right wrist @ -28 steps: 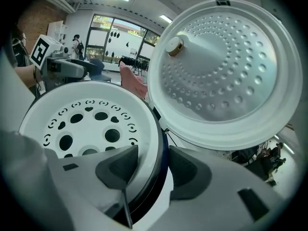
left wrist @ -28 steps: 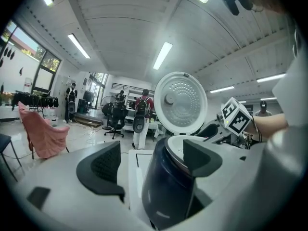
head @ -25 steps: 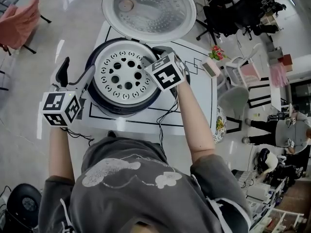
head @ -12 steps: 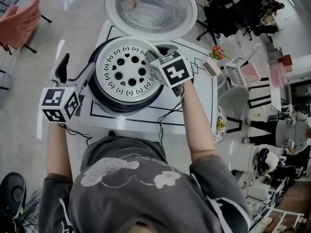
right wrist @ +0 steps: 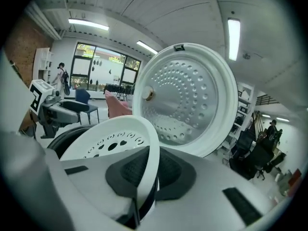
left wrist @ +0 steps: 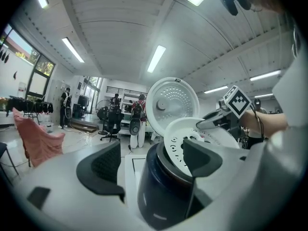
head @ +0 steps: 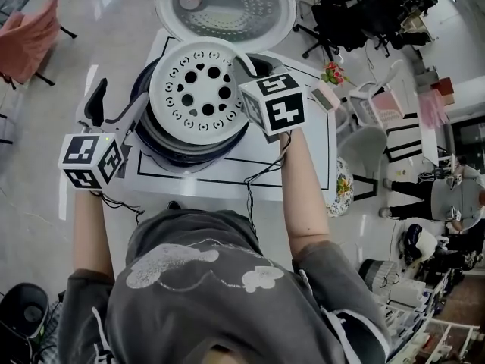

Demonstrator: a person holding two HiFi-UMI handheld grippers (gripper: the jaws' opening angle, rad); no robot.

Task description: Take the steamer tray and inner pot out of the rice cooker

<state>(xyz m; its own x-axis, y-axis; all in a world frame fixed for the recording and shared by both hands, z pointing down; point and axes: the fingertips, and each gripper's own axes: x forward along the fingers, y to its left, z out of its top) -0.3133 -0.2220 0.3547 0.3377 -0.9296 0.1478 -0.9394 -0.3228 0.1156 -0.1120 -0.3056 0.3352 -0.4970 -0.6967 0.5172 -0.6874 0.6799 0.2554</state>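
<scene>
The white steamer tray [head: 198,88] with round holes hangs tilted above the dark blue rice cooker [head: 151,152]. My right gripper [head: 248,80] is shut on its right rim; its jaws have just been closing with that rim between them. In the right gripper view the rim [right wrist: 147,162] stands pinched between the pads. A grey rim of the inner pot [head: 168,140] shows below the tray. My left gripper [head: 114,111] is open at the cooker's left side. In the left gripper view the cooker body [left wrist: 161,186] sits between the spread fingers [left wrist: 103,165].
The cooker's lid [head: 226,6] stands open at the back. The cooker rests on a white mat with black lines [head: 311,146]. A small box [head: 327,95] and flowers [head: 331,73] lie at its right edge. Cables hang off the front. Chairs and people stand around.
The right gripper closed on the tray's rim and rose, lifting the tray out of the cooker and tilting it. The left gripper has stayed at the cooker's left side.
</scene>
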